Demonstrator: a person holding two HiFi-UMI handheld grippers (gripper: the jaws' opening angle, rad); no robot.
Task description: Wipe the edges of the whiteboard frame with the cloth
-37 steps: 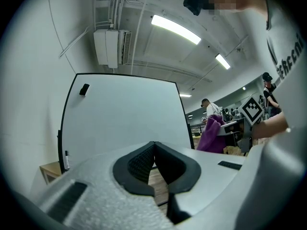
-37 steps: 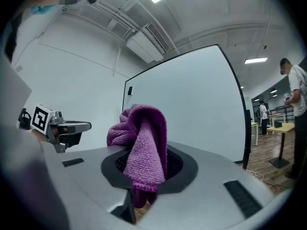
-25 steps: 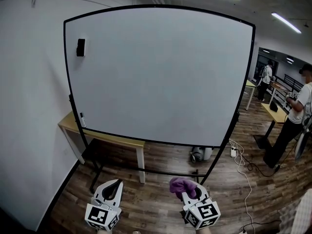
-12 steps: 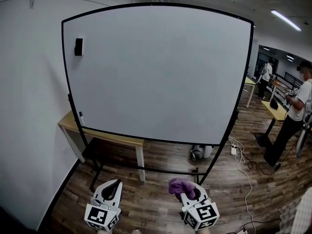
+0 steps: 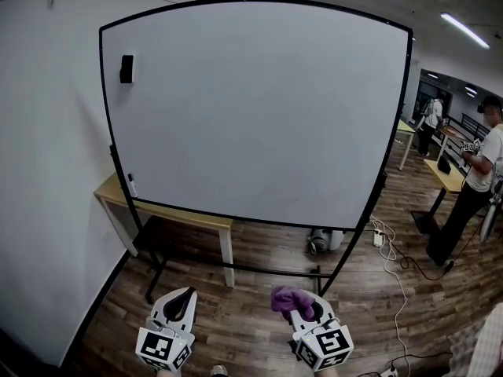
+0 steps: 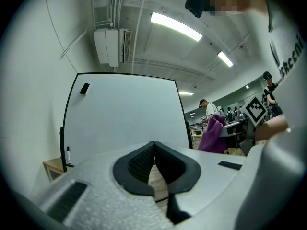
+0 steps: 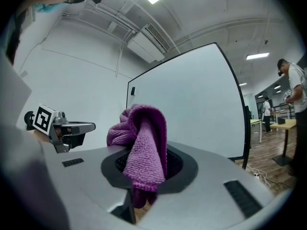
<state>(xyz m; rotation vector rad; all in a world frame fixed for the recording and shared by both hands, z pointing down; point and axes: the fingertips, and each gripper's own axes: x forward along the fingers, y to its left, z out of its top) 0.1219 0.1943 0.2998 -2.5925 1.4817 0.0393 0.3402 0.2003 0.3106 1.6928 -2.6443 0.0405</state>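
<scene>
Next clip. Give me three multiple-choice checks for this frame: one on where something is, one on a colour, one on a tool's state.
1. Where on the whiteboard does the small black block sit?
A. upper left
B. lower right
C. centre

2. What colour is the cloth?
A. yellow
B. purple
C. white

3. How do the jaws of the left tool stand?
A. shut on the cloth
B. wide apart
C. together, with nothing between them

Key:
1 A: the head view shows the block near the board's top left corner.
2 B: purple folds stick up from the right tool, which is clamped on them.
3 C: the left gripper view shows the tips meeting, with nothing held.
</scene>
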